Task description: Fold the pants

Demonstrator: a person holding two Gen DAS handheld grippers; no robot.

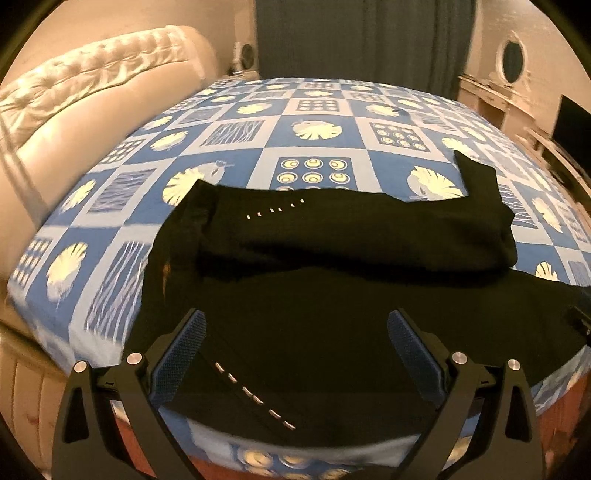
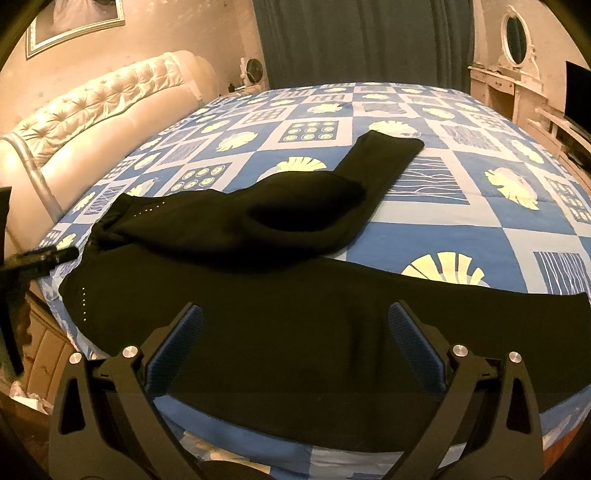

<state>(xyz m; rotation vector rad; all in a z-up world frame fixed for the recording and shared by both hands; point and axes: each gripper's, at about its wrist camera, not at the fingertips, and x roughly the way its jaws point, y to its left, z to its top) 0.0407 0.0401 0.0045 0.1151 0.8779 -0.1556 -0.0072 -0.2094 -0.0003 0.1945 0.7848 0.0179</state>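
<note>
Left gripper: the left gripper (image 1: pixel 295 332) hangs low over the near edge of the bed, jaws spread wide with nothing between them, blue pads (image 1: pixel 184 350) facing inward above the waist end of the pants.
Right gripper: the right gripper (image 2: pixel 293 332) is likewise spread wide and empty, hovering above the near leg of the pants; whether either tool touches the cloth, I cannot tell.
Other tool seen: from the right wrist view, the left gripper (image 2: pixel 40 256) shows at the far left edge, beside the waistband.
Pants: the black pants (image 1: pixel 314 295) (image 2: pixel 295 314) lie on the bed close to its near edge. One leg runs flat along that edge toward the right. The other leg is doubled back in a rumpled heap farther in, its cuff (image 2: pixel 391 142) pointing away toward the curtain.
Studs: short rows of small pale studs (image 1: pixel 255 397) mark the cloth near the waist.
Bedspread: the bedspread (image 2: pixel 443 221) is a blue-and-white patchwork with pale leaf and circle prints.
Headboard: a cream tufted headboard (image 2: pixel 92 110) stands at the left.
Beyond: a dark curtain (image 2: pixel 362 40) hangs behind the bed, and an oval mirror (image 2: pixel 515 35) sits on a pale dresser at the right.
</note>
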